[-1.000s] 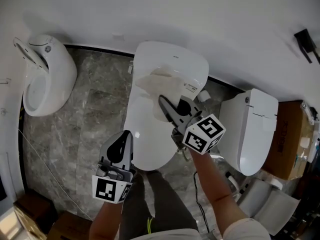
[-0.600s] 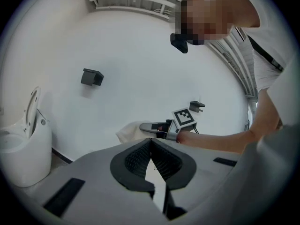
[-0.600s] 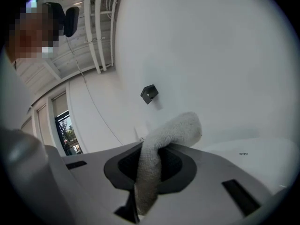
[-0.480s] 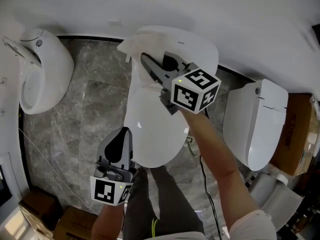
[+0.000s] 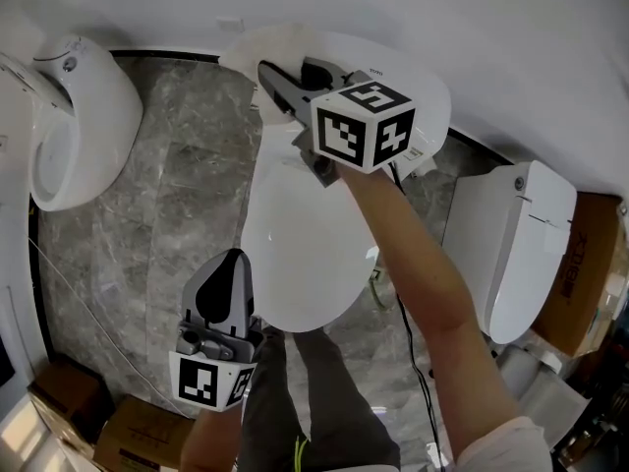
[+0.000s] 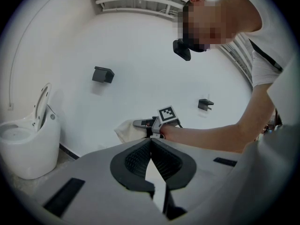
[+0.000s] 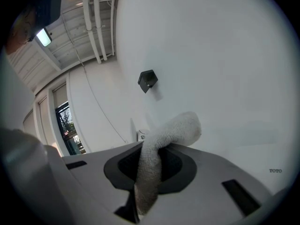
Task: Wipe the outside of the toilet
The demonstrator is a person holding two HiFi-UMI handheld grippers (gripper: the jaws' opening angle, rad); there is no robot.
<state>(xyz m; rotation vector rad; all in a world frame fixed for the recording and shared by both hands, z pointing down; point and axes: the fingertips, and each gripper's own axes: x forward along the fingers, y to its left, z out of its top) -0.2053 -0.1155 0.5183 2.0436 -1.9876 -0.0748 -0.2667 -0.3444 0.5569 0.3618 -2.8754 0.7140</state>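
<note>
Right tongs point(image 5: 272, 75) farther back, cloth point(image 7: 157, 146) between

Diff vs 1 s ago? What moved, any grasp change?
The right tongs, shut on the cream terry cloth throughout, swept the cloth from the middle of the white toilet to its rear left edge by the wall. No grasp or release. The left tongs stayed shut and empty, hanging near the toilet's front rim.

The cloth point(image 5: 244, 53) sits between the right gripper's point(image 5: 269, 75) jaws, on the toilet's point(image 5: 300, 264) back end; the left gripper point(image 5: 229, 264) hangs beside its front rim; a second toilet point(image 5: 74, 116) stands left of both grippers; a third toilet point(image 5: 506, 244) right.
</note>
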